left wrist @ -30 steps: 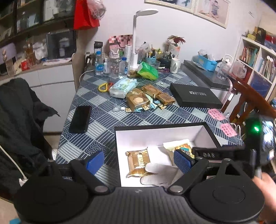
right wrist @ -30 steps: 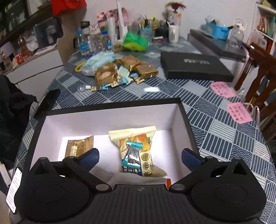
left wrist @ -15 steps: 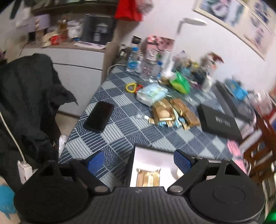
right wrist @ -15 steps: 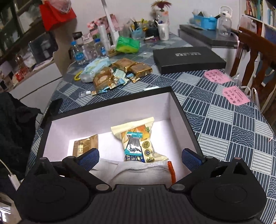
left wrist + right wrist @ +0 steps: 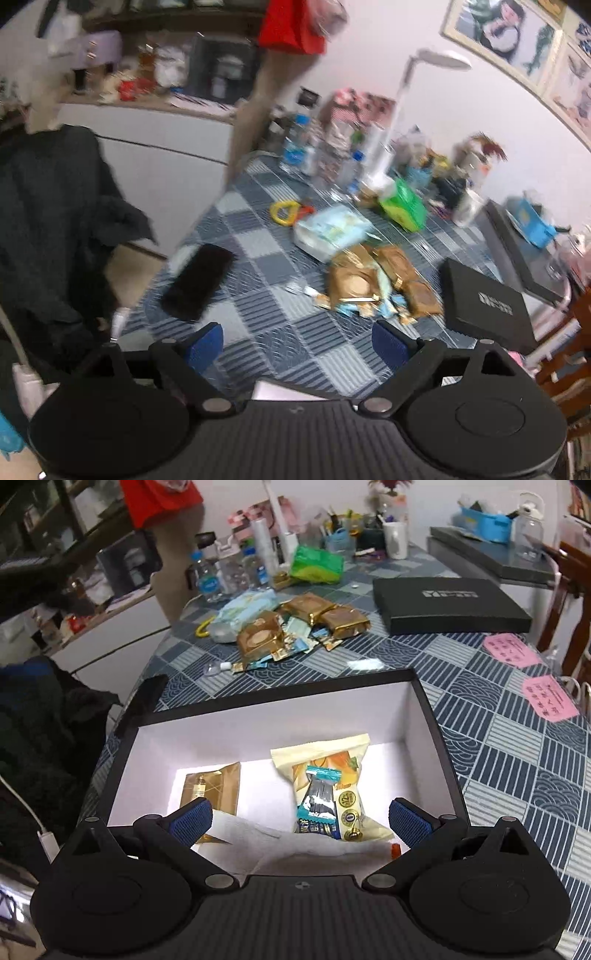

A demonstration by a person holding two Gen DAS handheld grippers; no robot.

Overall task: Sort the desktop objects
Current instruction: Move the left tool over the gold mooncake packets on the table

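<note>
A black box with a white inside (image 5: 424,698) stands open at the near table edge. In it lie a gold packet (image 5: 212,788), a yellow snack bag (image 5: 325,764) with small sachets on it, and white tissue (image 5: 258,834). My right gripper (image 5: 300,816) hangs open and empty above the box. My left gripper (image 5: 295,341) is open and empty above the tablecloth beyond the box. A pile of gold snack packs (image 5: 354,282) (image 5: 258,637) lies mid-table.
A black phone (image 5: 199,280) lies at the left table edge. The black box lid (image 5: 484,304) (image 5: 447,603) lies right. A wipes pack (image 5: 330,230), green bag (image 5: 404,208), bottles, lamp and cups crowd the far end. Pink notes (image 5: 550,698) lie right. A dark coat (image 5: 48,229) hangs left.
My left gripper has swung left and forward, away from above the box toward the phone and snack pile. My right gripper has risen slightly over the box. Both stay open.
</note>
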